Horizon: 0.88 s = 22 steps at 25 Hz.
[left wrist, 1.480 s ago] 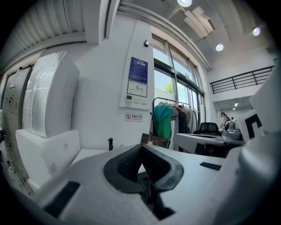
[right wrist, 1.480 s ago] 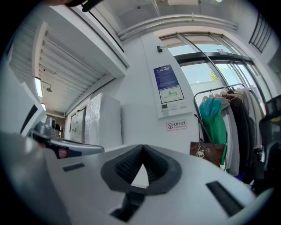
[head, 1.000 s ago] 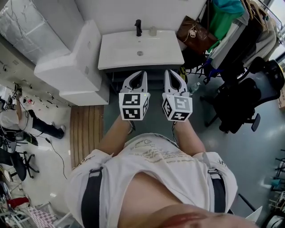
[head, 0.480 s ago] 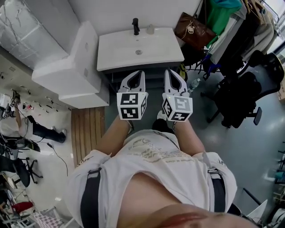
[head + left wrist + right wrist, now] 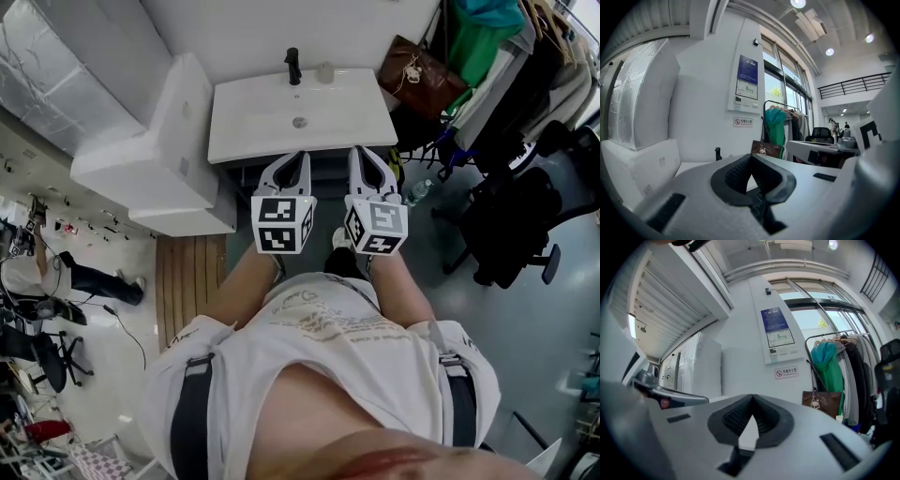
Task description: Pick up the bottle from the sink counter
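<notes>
A small pale bottle stands at the back of the white sink counter, just right of the black faucet. Both grippers hang side by side in front of the counter's near edge, well short of the bottle. In the head view my left gripper has its tips together and holds nothing. My right gripper is likewise shut and empty. The left gripper view shows the faucet past the closed left gripper, with the bottle hidden. In the right gripper view the closed right gripper points at the white wall.
A white stepped cabinet adjoins the counter's left side, with a wooden mat on the floor below it. A brown bag, a clothes rack and a black office chair crowd the right. A plastic bottle lies on the floor.
Both grippers have stayed shut and side by side. The counter's near edge now sits slightly closer to their tips, and a shoe shows below them.
</notes>
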{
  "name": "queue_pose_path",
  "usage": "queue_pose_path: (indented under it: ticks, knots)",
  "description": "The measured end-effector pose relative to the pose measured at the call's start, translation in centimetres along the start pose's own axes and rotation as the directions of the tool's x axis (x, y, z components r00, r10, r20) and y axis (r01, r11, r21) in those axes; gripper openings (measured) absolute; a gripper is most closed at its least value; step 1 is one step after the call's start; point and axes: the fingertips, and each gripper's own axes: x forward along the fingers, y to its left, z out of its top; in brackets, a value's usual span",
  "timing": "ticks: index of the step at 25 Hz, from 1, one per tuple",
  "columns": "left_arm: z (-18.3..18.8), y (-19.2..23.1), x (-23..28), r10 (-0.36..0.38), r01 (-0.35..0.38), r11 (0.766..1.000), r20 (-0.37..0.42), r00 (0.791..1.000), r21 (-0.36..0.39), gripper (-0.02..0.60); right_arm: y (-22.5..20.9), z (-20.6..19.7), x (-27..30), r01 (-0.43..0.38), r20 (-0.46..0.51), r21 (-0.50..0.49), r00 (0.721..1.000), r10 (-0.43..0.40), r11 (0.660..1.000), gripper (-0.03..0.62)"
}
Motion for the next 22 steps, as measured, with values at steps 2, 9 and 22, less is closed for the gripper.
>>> queue_pose_path:
  ticks: [2, 9, 22]
  knots:
    - [0.2, 0.3, 1.2, -0.003, 0.003, 1.0, 0.002, 1.0, 0.001, 0.02, -0.4, 0.0, 1.3, -0.005, 0.003, -0.003, 1.0, 0.005, 1.0, 0.023]
    - [0.6, 1.9, 5.2, -0.004, 0.004, 1.0, 0.017, 1.0, -0.008, 0.02, -1.6, -0.6, 5.7, -0.023, -0.004, -0.01, 1.0, 0.023, 1.0, 0.023]
    - [0.4, 4.2, 12.2, -0.006, 0.006, 1.0, -0.041, 0.999, 0.004, 0.02, -3.9, -2.3, 12.5, -0.047, -0.034, 0.012, 0.998, 0.048, 0.999, 0.023]
